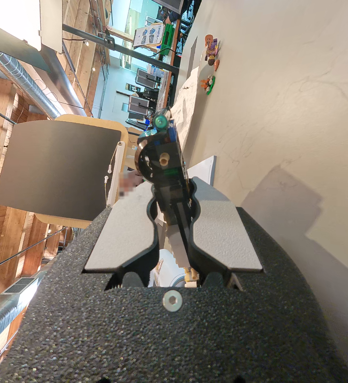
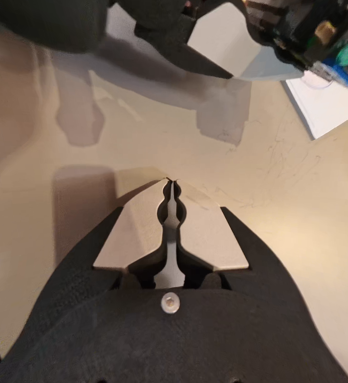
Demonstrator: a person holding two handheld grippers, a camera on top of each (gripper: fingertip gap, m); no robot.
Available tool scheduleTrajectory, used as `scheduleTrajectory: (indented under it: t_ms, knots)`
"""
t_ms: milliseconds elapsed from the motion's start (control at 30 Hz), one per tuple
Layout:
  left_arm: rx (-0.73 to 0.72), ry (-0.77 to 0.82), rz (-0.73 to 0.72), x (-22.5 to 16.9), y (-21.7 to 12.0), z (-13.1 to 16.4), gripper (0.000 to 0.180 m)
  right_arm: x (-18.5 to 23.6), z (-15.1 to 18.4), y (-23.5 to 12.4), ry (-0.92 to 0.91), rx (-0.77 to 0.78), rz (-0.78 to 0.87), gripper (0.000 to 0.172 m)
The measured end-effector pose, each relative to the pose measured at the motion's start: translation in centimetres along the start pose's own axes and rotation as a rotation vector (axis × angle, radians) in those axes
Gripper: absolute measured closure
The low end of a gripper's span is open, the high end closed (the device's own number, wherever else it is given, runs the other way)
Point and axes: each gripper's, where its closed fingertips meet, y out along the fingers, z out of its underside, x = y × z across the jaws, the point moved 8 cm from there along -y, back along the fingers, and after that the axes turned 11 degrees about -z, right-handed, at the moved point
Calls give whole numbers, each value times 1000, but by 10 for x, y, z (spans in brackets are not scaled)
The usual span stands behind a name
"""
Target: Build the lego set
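Left gripper [image 1: 173, 192]: jaws clamp black brick model [image 1: 164, 163] off-centre, clear of table [image 1: 283, 103]; model may twist, shed parts. Right gripper [image 2: 172, 182]: jaws nearly closed, empty.

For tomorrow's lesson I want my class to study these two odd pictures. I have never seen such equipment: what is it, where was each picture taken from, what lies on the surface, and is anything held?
These are two hand-held tongs, one in each of a person's hands, each with a camera looking forward along its two fingers.

The left view shows the left tongs clamped on a black toy-brick model with blue parts, a green round piece and a tan peg. This camera is turned sideways, so the beige table runs up the right side. On it lie small toy figures, a green-based toy piece and a printed sheet.

The right view looks down on the table: the right tongs are nearly closed, with nothing visible between the tips. The left tongs and model appear along the top.
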Motion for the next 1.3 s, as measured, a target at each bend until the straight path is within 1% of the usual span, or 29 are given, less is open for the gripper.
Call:
scheduleTrajectory:
  t_ms: [100,167,233,400,567,700,900,1000,1100,1200,1300]
  knots:
    - [-3,1,1,0,-2,0,152,4,-3,-6,-211,81,60,170]
    - [-2,0,3,-1,-1,0,152,8,-3,-8,-292,123,57,168]
    - [0,1,4,-1,-1,1,152,8,-2,-7,-249,120,24,165]
    - [6,-1,1,0,-1,2,152,-6,5,-1,58,16,-26,155]
    - [7,-6,4,-1,-2,2,152,-5,3,-1,166,-86,-38,156]
    - [5,-9,8,0,-1,2,152,-4,2,2,180,-79,-31,162]
    - [9,-9,5,0,-1,3,152,0,-1,7,106,-31,-50,172]
    - [8,-9,4,0,-1,3,152,-1,-2,7,82,-26,-54,172]
    - [9,-8,4,0,-2,3,152,-1,-3,4,94,-41,-58,171]
    - [8,-9,3,1,-1,2,152,0,-2,3,110,-52,-42,164]
    - [7,-8,3,1,-2,2,152,-1,-1,7,141,-58,-42,161]
